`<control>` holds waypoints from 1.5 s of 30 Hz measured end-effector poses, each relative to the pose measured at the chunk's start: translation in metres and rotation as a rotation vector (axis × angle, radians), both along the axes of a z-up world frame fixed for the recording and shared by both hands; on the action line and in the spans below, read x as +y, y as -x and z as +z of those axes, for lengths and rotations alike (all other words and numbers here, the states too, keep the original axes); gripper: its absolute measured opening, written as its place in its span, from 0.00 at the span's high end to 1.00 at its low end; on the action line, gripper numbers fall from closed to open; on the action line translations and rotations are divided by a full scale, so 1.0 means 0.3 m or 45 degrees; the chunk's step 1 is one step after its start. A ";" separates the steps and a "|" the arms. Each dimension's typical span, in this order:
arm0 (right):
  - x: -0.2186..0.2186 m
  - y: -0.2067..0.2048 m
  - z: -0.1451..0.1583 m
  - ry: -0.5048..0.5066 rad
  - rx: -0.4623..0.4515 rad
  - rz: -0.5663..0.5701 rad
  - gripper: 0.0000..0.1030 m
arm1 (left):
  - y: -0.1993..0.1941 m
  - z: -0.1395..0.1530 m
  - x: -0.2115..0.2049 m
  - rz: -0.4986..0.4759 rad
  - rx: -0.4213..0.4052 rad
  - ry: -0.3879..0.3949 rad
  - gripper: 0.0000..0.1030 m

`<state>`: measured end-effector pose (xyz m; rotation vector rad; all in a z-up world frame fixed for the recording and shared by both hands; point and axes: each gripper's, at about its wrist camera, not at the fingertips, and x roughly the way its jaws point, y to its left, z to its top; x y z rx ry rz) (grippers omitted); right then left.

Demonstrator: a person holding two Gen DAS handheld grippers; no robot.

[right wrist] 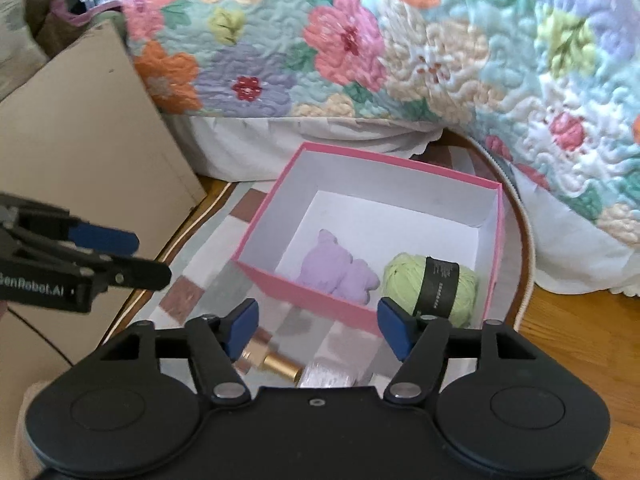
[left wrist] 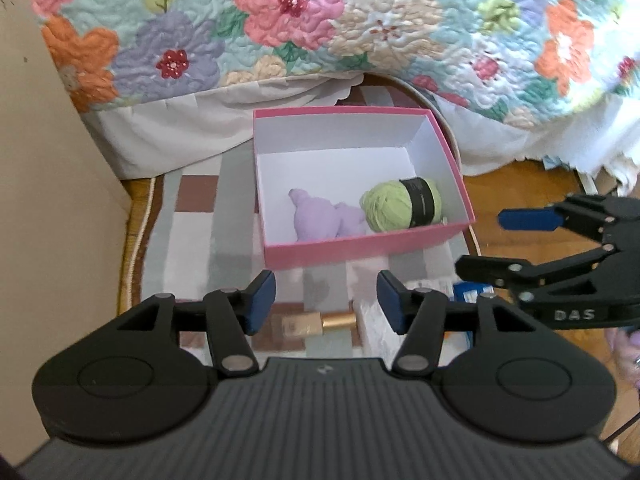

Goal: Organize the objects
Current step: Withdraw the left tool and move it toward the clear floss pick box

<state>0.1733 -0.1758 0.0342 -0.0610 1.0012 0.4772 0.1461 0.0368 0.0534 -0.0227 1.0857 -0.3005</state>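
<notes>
A pink box [left wrist: 360, 250] [right wrist: 304, 288] with a white inside stands open on a patterned rug. In it lie a purple soft toy [left wrist: 320, 220] [right wrist: 332, 268] and a green yarn ball [left wrist: 400, 208] [right wrist: 432, 284] with a black band. In front of the box, on the rug, lie a gold tube [left wrist: 320, 324] [right wrist: 276, 366], a white packet [left wrist: 374, 324] [right wrist: 332, 372] and a blue-and-white packet [left wrist: 468, 292]. My left gripper [left wrist: 326, 300] [right wrist: 152, 258] hangs open above the tube, holding nothing. My right gripper [right wrist: 318, 324] [left wrist: 480, 242] is open and empty beside it, above the box's near corner.
A flowered quilt [left wrist: 320, 20] with a white skirt hangs close behind the box. A tall cardboard sheet [left wrist: 52, 200] [right wrist: 80, 140] stands at the left. The rug [left wrist: 192, 220] lies on a wooden floor [left wrist: 520, 192], bare to the right.
</notes>
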 end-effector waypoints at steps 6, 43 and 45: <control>-0.001 0.163 0.100 0.031 -0.056 0.058 0.17 | 0.139 0.059 0.002 -0.030 -0.074 -0.078 0.38; 0.020 0.333 -0.352 -0.008 -0.157 0.077 0.16 | 0.161 -0.575 -0.153 -0.081 -0.012 0.174 0.24; 0.024 0.321 -0.398 -0.013 -0.139 0.061 0.16 | 0.154 -0.626 -0.170 -0.087 0.013 0.148 0.24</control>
